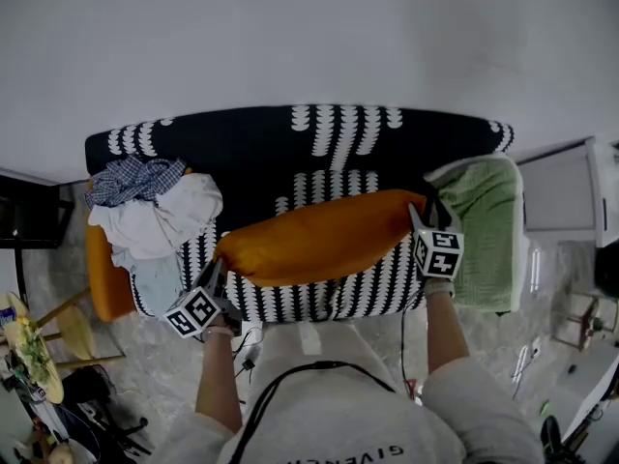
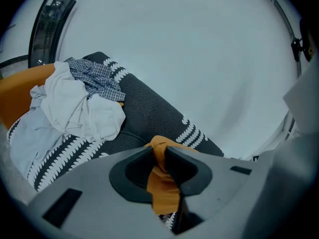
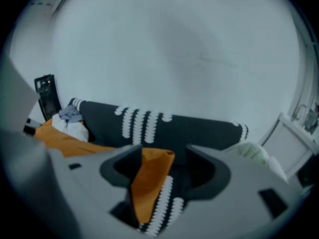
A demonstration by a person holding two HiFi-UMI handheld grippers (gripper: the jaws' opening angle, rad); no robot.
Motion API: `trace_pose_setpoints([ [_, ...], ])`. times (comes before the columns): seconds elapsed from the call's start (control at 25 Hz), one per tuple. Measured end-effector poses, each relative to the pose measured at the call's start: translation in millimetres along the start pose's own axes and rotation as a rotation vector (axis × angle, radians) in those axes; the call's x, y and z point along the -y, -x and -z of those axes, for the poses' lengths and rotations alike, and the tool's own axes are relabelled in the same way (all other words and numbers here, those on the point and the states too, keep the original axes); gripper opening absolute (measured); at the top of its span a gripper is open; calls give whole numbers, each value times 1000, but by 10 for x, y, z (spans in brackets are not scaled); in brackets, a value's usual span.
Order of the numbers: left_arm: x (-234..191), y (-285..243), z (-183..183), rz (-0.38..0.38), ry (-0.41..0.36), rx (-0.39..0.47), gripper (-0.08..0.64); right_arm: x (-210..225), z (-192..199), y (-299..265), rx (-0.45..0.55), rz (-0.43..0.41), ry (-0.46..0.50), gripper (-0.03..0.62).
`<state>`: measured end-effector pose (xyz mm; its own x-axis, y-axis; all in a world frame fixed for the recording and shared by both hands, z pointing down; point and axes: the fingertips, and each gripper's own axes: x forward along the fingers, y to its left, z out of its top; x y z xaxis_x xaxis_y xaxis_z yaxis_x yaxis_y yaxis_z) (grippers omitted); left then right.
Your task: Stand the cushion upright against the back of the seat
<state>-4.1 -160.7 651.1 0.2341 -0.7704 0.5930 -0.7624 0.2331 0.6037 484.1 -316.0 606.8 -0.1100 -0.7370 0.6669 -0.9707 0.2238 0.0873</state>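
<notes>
A long orange cushion [image 1: 319, 235] lies flat across the seat of a black sofa with white leaf-like stripes, in front of its back [image 1: 251, 153]. My left gripper [image 1: 218, 267] is at the cushion's left end and is shut on a pinched corner of the orange fabric [image 2: 162, 188], which bunches between the jaws [image 2: 160, 156]. My right gripper [image 1: 426, 213] is at the cushion's right end. Its jaws [image 3: 163, 154] stand wide: the orange corner [image 3: 149, 178] rests against the left jaw, with a dark gap to the right jaw.
A pile of white clothes [image 1: 160, 216] with a checked shirt [image 1: 135, 177] covers the sofa's left end, beside an orange piece [image 1: 106, 278]. A green towel [image 1: 488, 225] drapes the right end. A low wooden table [image 1: 39, 346] stands at the left and white furniture [image 1: 580, 201] at the right.
</notes>
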Motion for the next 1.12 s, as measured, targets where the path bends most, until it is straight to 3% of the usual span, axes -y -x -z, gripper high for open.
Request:
trace_pose_setpoints([
  [0.12,-2,20,-2,-9,12,14,98,35,154,-112,-41,-49,-105,262],
  [0.32,66,17,19,-8,44,31,97,-88,385,-299,-104,-208,-322,259],
  [0.36,79,19,26,-2,60,39,95,-108,383,-299,-101,-237,-357,245],
  [0.4,95,23,26,8,84,51,95,-126,374,-291,-95,-258,-371,189],
  [0.48,135,35,-11,41,156,97,92,-174,361,-273,-89,-275,-328,87],
  [0.56,184,48,-76,80,232,154,86,-226,348,-258,-82,-279,-269,44],
  [0.64,249,41,-145,107,263,189,83,-237,314,-246,-65,-283,-264,37],
  [0.84,434,-9,-347,143,257,245,81,-181,173,-188,-30,-290,-253,35],
  [1.12,604,-341,-615,173,242,253,81,-27,0,-290,-2,-259,-293,35],
])
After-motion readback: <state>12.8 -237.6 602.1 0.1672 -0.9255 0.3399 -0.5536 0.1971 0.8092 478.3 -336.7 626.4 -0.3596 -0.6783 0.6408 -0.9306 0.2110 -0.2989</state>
